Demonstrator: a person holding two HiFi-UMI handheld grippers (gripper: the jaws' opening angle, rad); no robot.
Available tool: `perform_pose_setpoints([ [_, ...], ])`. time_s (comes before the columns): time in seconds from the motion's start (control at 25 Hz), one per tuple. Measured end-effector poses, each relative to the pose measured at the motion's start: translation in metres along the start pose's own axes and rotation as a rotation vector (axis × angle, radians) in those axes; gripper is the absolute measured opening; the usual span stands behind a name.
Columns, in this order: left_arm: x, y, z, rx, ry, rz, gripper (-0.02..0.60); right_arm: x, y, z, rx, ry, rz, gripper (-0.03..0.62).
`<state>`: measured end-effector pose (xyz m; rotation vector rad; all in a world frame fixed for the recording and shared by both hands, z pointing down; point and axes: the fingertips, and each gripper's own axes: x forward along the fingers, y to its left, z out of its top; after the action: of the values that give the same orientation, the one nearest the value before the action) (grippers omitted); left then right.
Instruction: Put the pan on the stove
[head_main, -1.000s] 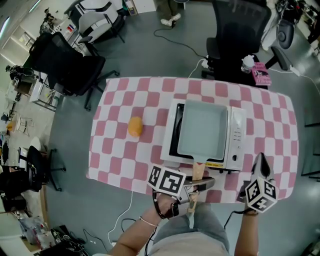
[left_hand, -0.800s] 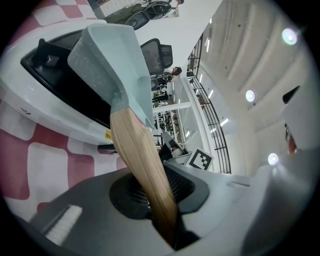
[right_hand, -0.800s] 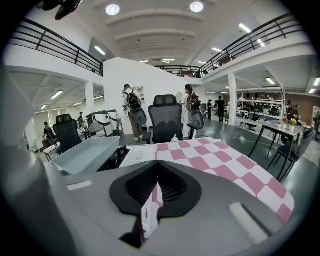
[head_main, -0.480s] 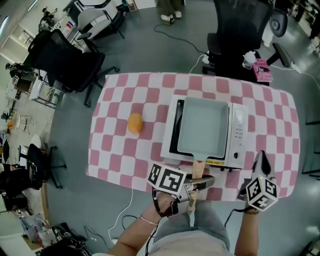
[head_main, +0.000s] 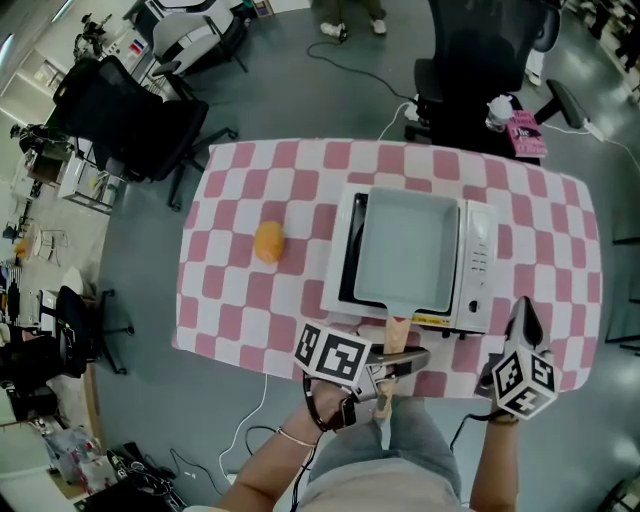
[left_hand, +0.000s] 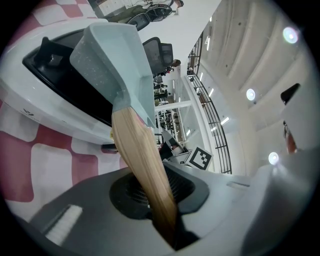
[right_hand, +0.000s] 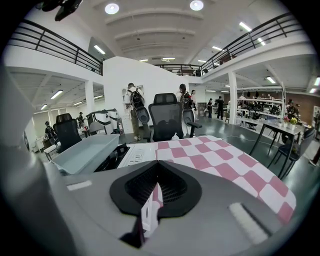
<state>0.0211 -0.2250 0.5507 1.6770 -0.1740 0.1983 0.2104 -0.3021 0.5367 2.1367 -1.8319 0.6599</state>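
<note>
The pale blue rectangular pan (head_main: 405, 250) is seen resting on the white tabletop stove (head_main: 478, 262), which is set on the pink-and-white checked counter (head_main: 230, 300). Its wooden handle (head_main: 396, 336), projecting past the stove's near edge, is clamped between the jaws of the left gripper (head_main: 400, 360). The right gripper (head_main: 524, 310) is held over the counter's near right part, its jaws drawn together on nothing.

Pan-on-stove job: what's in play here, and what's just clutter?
In play:
- pale blue rectangular pan with wooden handle
- white countertop stove with black top
- left gripper, clamped on that handle

Clutter:
- round orange object on the pink-checked tablecloth
- right gripper, shut, empty
- black office chairs
</note>
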Motion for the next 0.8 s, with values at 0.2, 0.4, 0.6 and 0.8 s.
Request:
perform_pose_setpoints([
  [0.2, -0.0007, 0.0002, -0.0006, -0.011, 0.000, -0.016, 0.054, -0.0007, 0.0009, -0.0020, -0.001, 0.003, 0.001, 0.009],
  [0.4, -0.0002, -0.0003, -0.0013, -0.012, 0.014, -0.022, 0.055, -0.0014, 0.0014, -0.0033, -0.004, 0.003, 0.003, 0.009],
  [0.6, 0.0013, -0.0014, -0.0021, -0.008, 0.018, -0.037, 0.083, -0.0023, 0.0008, -0.0056, -0.004, 0.004, 0.004, 0.009],
  [0.8, -0.0007, -0.0037, -0.0020, -0.001, 0.027, -0.039, 0.119, -0.0048, 0.0036, -0.0049, -0.004, 0.001, 0.007, 0.009],
])
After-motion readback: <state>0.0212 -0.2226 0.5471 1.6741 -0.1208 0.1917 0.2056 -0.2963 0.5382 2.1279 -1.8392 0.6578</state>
